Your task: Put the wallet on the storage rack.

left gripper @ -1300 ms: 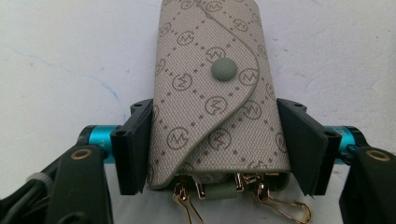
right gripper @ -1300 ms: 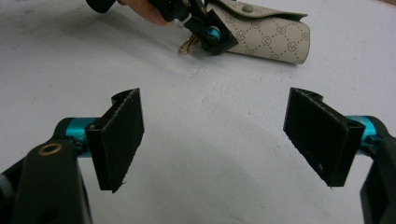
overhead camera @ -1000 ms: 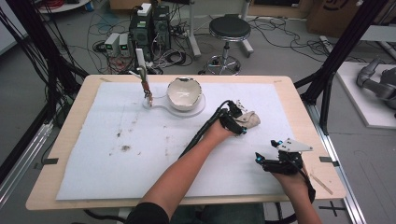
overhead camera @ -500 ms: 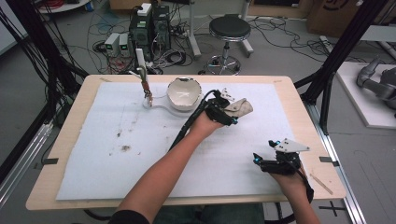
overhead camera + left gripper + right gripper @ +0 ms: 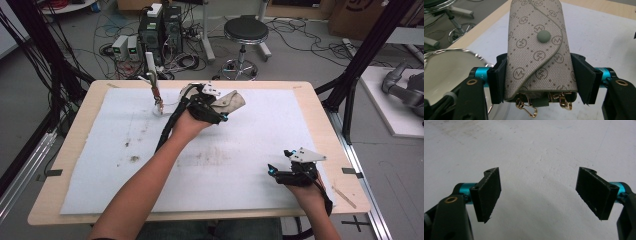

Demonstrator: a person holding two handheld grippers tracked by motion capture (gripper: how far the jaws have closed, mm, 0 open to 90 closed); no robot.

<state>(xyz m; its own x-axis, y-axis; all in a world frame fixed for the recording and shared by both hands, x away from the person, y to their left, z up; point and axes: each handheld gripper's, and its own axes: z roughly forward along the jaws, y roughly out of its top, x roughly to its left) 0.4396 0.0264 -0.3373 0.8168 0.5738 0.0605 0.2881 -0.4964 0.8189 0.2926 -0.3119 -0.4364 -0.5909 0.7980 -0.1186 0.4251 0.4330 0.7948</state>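
The left gripper (image 5: 220, 111) is up near the far middle of the table, jaws clamped on both sides of a grey patterned key pouch (image 5: 537, 47), which is held clear of the surface with its snap flap facing up and gold clips hanging from its lower end. Just beside it sits a round shiny bowl (image 5: 446, 72). The right gripper (image 5: 282, 170) hovers low at the near right, jaws wide apart with nothing between them. A stained white mat (image 5: 240, 165) covers the wooden table (image 5: 75, 110); brown smudges mark its left half. A small stand with a probe (image 5: 156, 95) rises at the far edge. Beyond, a grey floor with tangled cables, computer boxes (image 5: 160, 27) and a round stool (image 5: 245, 30).
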